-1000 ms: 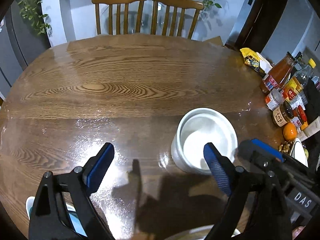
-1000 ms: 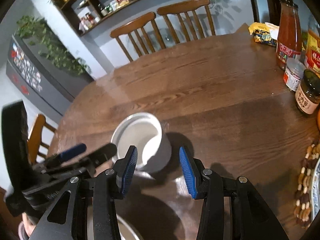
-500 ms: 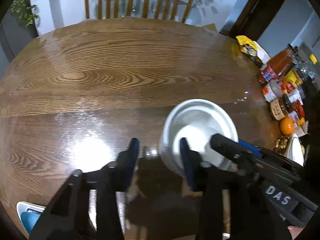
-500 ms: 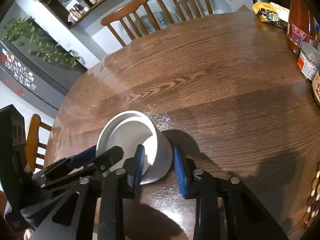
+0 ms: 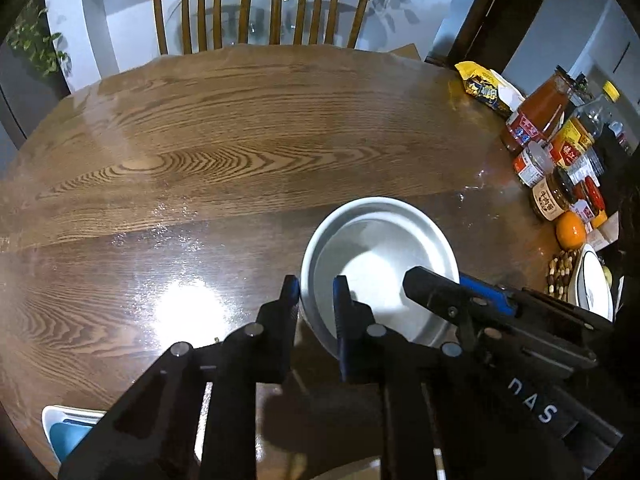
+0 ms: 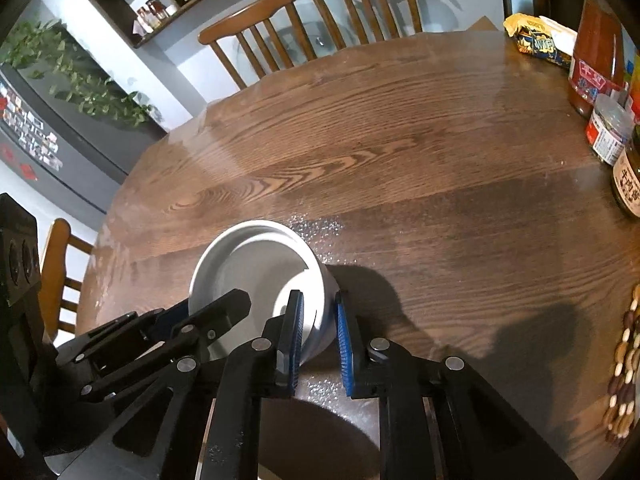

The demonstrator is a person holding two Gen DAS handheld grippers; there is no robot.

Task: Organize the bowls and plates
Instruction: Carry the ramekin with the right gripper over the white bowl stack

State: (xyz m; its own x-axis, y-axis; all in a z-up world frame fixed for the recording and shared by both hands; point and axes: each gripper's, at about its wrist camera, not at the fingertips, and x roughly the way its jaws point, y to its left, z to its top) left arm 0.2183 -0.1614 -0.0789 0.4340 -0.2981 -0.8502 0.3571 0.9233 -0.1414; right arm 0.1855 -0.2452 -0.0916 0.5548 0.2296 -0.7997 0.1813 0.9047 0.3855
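A deep white bowl (image 5: 380, 264) stands on the round wooden table (image 5: 240, 128); it also shows in the right wrist view (image 6: 256, 276). My left gripper (image 5: 316, 300) is shut on the bowl's left rim, one finger outside, one inside. My right gripper (image 6: 320, 320) is shut on the bowl's right wall and rim the same way. Each gripper shows in the other's view. A white plate (image 5: 592, 288) lies at the right table edge. A white dish with blue inside (image 5: 68, 432) sits at the near left edge.
Sauce bottles and jars (image 5: 544, 136), a snack bag (image 5: 484, 92) and an orange (image 5: 570, 230) crowd the table's right side. A beaded trivet (image 6: 624, 372) lies near the right edge. Two wooden chairs (image 5: 260, 8) stand at the far side.
Both grippers moved in onto the bowl and closed from wide open to shut on its rim, left on the left side, right on the right side.
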